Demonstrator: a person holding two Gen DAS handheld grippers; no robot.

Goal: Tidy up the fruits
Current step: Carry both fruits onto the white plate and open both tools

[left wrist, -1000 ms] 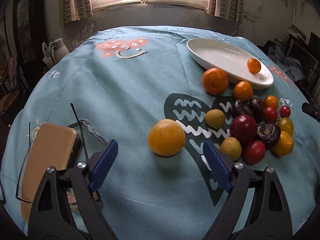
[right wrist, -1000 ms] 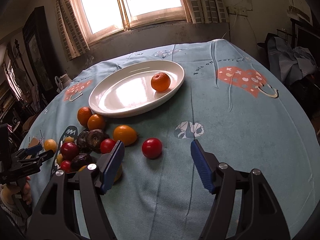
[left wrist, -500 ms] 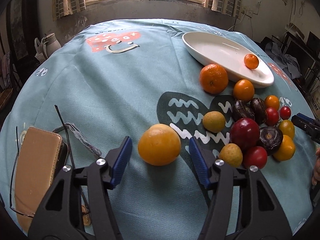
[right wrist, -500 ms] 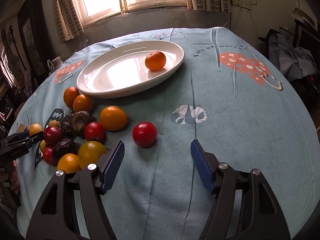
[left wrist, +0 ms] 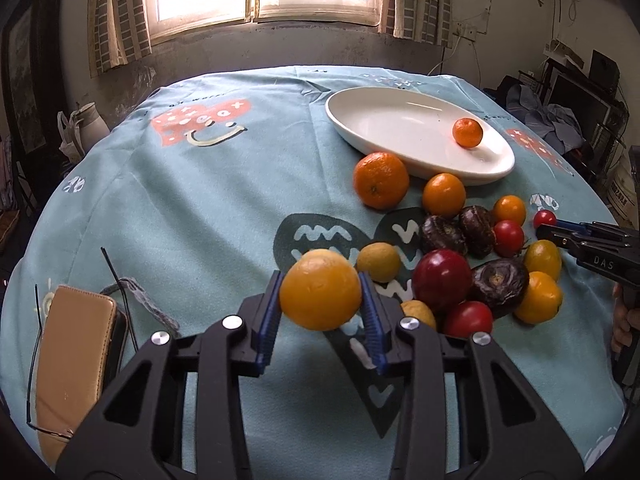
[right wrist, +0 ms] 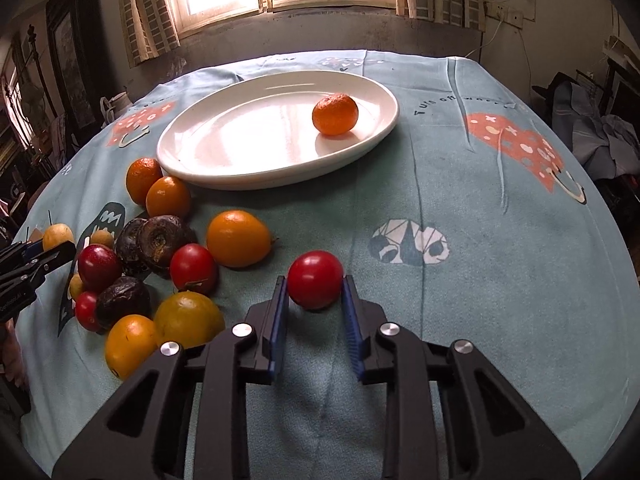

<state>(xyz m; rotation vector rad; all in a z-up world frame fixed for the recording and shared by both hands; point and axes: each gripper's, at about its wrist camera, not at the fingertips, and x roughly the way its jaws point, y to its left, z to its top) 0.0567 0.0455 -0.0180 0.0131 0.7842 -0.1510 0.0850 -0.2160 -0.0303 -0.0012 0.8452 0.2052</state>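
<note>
— Why was the white oval ceramic plate (right wrist: 224,178) ahead of your tools?

— To collect fruit. My left gripper (left wrist: 320,308) was closing on the big round yellow-orange fruit (left wrist: 320,295); my right gripper (right wrist: 314,300) clamped the small glossy red tomato (right wrist: 315,279).

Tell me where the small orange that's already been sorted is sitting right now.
The small orange lies alone inside the white oval plate, near its right end in the right wrist view, beyond the loose fruit on the tablecloth.
</note>
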